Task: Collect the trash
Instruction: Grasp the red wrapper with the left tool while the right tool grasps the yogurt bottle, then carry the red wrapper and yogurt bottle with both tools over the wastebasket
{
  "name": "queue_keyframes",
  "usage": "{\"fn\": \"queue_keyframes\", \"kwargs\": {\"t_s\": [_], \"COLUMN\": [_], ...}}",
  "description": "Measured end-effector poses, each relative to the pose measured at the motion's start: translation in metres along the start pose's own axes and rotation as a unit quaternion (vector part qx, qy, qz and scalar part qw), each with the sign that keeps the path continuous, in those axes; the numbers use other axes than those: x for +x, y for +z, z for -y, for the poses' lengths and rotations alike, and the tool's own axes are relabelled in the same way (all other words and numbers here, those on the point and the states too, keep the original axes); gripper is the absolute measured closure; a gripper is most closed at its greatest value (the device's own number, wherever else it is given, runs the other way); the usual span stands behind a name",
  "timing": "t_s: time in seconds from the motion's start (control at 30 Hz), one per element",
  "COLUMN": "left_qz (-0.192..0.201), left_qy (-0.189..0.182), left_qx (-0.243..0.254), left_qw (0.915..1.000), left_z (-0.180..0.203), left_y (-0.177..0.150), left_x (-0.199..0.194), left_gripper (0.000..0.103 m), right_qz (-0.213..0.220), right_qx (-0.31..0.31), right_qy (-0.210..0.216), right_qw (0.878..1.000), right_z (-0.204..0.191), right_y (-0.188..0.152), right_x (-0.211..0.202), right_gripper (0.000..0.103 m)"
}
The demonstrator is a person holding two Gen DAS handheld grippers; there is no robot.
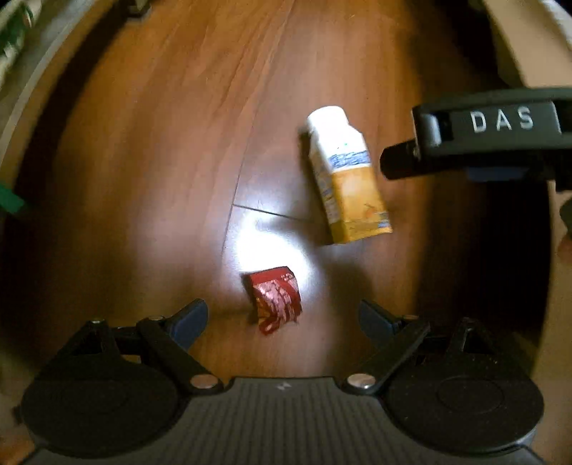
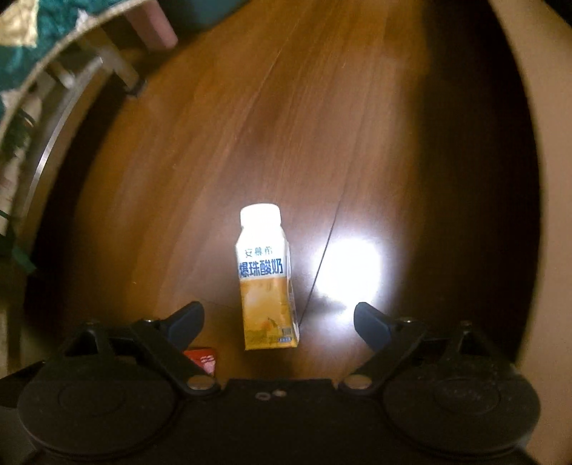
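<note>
A crumpled red wrapper (image 1: 274,299) lies on the wooden floor, just ahead of my left gripper (image 1: 282,318), which points down at it with jaws wide open and nothing between them. Beyond it lies a white and orange yoghurt drink carton (image 1: 348,175), cap away from me. In the right wrist view the same carton (image 2: 266,282) lies between and slightly beyond the spread fingers of my right gripper (image 2: 279,322), which is open and not touching it. A corner of the red wrapper (image 2: 203,357) peeks out behind the right gripper's left finger. The right gripper's black body (image 1: 482,132) shows at the left view's right edge.
A metal furniture frame (image 2: 85,71) and teal fabric (image 2: 32,32) stand at the upper left. A pale curved surface (image 2: 543,143) borders the right side. Bright glare spots (image 2: 348,272) lie on the dark wood floor (image 1: 178,161).
</note>
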State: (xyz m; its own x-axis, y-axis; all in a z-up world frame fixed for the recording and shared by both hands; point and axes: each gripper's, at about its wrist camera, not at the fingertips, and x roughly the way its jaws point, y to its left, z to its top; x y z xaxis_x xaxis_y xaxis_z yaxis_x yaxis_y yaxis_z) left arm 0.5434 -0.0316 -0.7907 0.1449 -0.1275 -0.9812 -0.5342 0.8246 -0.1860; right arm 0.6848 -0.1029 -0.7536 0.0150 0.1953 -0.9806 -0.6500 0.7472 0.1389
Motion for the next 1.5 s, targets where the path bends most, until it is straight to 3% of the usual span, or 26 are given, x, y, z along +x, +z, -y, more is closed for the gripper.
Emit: {"fn": "queue_keyframes", "kwargs": {"t_s": [0.2, 0.37, 0.43, 0.53, 0.57, 0.6, 0.63, 0.87, 1.07, 1.2, 1.3, 1.5], "left_qz": [-0.029, -0.036, -0.036, -0.026, -0.023, -0.022, -0.023, -0.019, -0.016, -0.012, -0.004, 0.050], "left_qy": [0.017, 0.022, 0.021, 0.024, 0.024, 0.024, 0.023, 0.015, 0.009, 0.007, 0.005, -0.009], "left_qx": [-0.010, -0.013, -0.003, 0.008, 0.008, 0.008, 0.006, -0.003, -0.023, -0.031, -0.024, 0.001], "left_qw": [0.9994, 0.9990, 0.9991, 0.9993, 0.9994, 0.9994, 0.9995, 0.9997, 0.9996, 0.9994, 0.9997, 0.9987], "left_z": [-0.002, -0.005, -0.003, 0.001, 0.002, 0.003, 0.003, 0.000, -0.012, -0.014, -0.013, -0.013], "left_y": [0.001, -0.002, -0.002, -0.002, -0.004, -0.005, -0.005, -0.004, -0.007, -0.003, -0.003, 0.002], "left_x": [0.057, 0.080, 0.083, 0.081, 0.081, 0.080, 0.079, 0.056, -0.011, -0.073, -0.132, -0.271], "left_gripper": [0.011, 0.015, 0.029, 0.038, 0.048, 0.054, 0.068, 0.070, 0.070, 0.070, 0.070, 0.070], "right_qz": [-0.023, -0.031, -0.034, -0.041, -0.044, -0.045, -0.044, -0.029, -0.016, 0.004, 0.026, 0.075], "right_qx": [-0.018, -0.023, -0.025, -0.022, -0.021, -0.021, -0.022, 0.000, 0.029, 0.034, 0.040, 0.040], "right_qy": [0.008, 0.011, 0.007, 0.001, -0.001, -0.003, -0.003, -0.012, -0.001, 0.009, 0.019, 0.037], "right_qw": [1.000, 0.999, 0.999, 0.999, 0.999, 0.999, 0.999, 0.999, 0.999, 0.999, 0.999, 0.996], "right_z": [-0.009, -0.015, -0.013, -0.010, -0.010, -0.010, -0.010, -0.012, -0.018, -0.030, -0.043, -0.067], "right_y": [0.007, 0.009, 0.010, 0.009, 0.011, 0.011, 0.010, 0.005, -0.012, -0.022, -0.032, -0.035], "right_x": [0.054, 0.073, 0.075, 0.079, 0.080, 0.080, 0.078, 0.047, -0.027, -0.102, -0.163, -0.299], "right_gripper": [0.019, 0.027, 0.032, 0.046, 0.055, 0.058, 0.060, 0.063, 0.063, 0.063, 0.063, 0.063]}}
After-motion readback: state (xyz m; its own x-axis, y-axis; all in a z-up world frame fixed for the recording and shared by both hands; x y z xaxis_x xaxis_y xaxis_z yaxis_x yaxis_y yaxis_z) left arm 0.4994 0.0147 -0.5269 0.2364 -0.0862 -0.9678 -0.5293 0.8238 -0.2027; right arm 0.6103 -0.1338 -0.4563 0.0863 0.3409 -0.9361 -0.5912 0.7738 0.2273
